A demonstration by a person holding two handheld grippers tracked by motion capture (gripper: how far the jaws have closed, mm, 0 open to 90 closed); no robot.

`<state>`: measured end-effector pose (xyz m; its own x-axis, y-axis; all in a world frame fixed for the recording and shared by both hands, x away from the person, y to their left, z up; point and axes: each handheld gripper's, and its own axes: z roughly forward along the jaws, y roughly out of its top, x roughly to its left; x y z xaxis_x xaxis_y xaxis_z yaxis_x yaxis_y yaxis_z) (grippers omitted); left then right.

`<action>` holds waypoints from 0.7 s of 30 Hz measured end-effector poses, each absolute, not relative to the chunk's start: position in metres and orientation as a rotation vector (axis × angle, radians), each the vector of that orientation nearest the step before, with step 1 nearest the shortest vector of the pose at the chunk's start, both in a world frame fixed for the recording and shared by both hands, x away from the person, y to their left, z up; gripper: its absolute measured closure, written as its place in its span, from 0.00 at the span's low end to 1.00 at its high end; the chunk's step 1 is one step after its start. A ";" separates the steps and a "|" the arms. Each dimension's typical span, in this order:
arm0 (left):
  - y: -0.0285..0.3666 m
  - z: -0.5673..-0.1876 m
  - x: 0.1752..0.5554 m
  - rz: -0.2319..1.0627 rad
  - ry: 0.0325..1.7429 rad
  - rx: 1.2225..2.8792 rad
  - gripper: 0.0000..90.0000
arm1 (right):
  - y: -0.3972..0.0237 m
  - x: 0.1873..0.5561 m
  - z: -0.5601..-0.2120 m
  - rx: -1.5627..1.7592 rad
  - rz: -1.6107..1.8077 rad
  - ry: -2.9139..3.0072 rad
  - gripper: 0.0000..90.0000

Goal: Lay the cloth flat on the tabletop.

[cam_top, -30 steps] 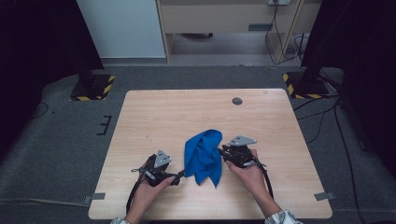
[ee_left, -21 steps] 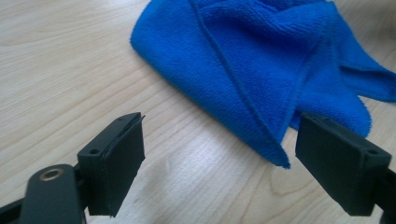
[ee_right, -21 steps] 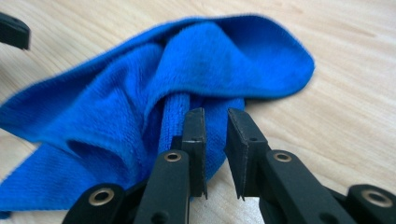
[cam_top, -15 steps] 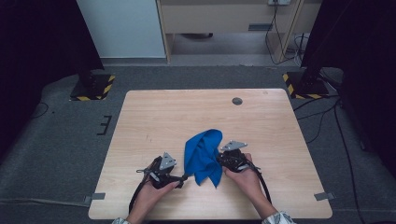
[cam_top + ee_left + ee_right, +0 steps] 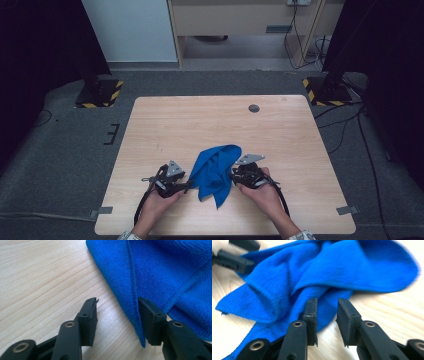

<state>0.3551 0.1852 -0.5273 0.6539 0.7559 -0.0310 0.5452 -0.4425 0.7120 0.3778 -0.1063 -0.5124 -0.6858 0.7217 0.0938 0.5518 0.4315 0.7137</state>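
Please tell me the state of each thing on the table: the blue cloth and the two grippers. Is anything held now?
Blue cloth: crumpled, folded over itself, lying on the table.
Left gripper: jaws have just been closing, still apart; a cloth edge lies against one jaw, not pinched.
Right gripper: jaws have just been opening a little; gap between them, cloth just beyond the tips, not gripped.

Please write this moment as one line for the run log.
blue cloth: crumpled on table | left hand-held gripper: jaws just closing, cloth edge between, not pinched | right hand-held gripper: open at cloth edge
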 end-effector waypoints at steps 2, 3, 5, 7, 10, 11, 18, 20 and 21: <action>0.184 -0.527 0.356 0.381 0.996 2.164 0.59 | -0.111 0.379 -0.510 1.131 1.098 2.447 0.76; 0.184 -0.527 0.356 0.382 0.992 2.166 0.61 | -0.117 0.382 -0.508 1.139 1.107 2.414 0.75; 0.183 -0.527 0.356 0.388 0.981 2.174 0.64 | -0.126 0.387 -0.503 1.167 1.112 2.345 0.71; 0.183 -0.527 0.356 0.396 0.975 2.177 0.67 | -0.133 0.396 -0.502 1.197 1.112 2.285 0.68; 0.184 -0.526 0.358 0.420 0.970 2.182 0.74 | -0.136 0.412 -0.509 1.225 1.089 2.240 0.65; 0.184 -0.527 0.358 0.419 0.970 2.181 0.76 | -0.136 0.416 -0.512 1.234 1.079 2.234 0.63; 0.190 -0.526 0.362 0.433 0.986 2.178 0.88 | -0.137 0.445 -0.525 1.300 1.096 2.196 0.58; 0.191 -0.525 0.363 0.457 0.995 2.178 0.88 | -0.138 0.448 -0.527 1.317 1.105 2.193 0.58; 0.192 -0.525 0.363 0.463 0.994 2.177 0.89 | -0.139 0.450 -0.529 1.321 1.119 2.194 0.59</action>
<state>0.3635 0.1917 -0.5251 0.6432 0.7649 0.0349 0.5190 -0.4689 0.7147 0.4504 -0.1388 -0.5291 -0.5071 0.8561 0.1002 0.5838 0.2556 0.7707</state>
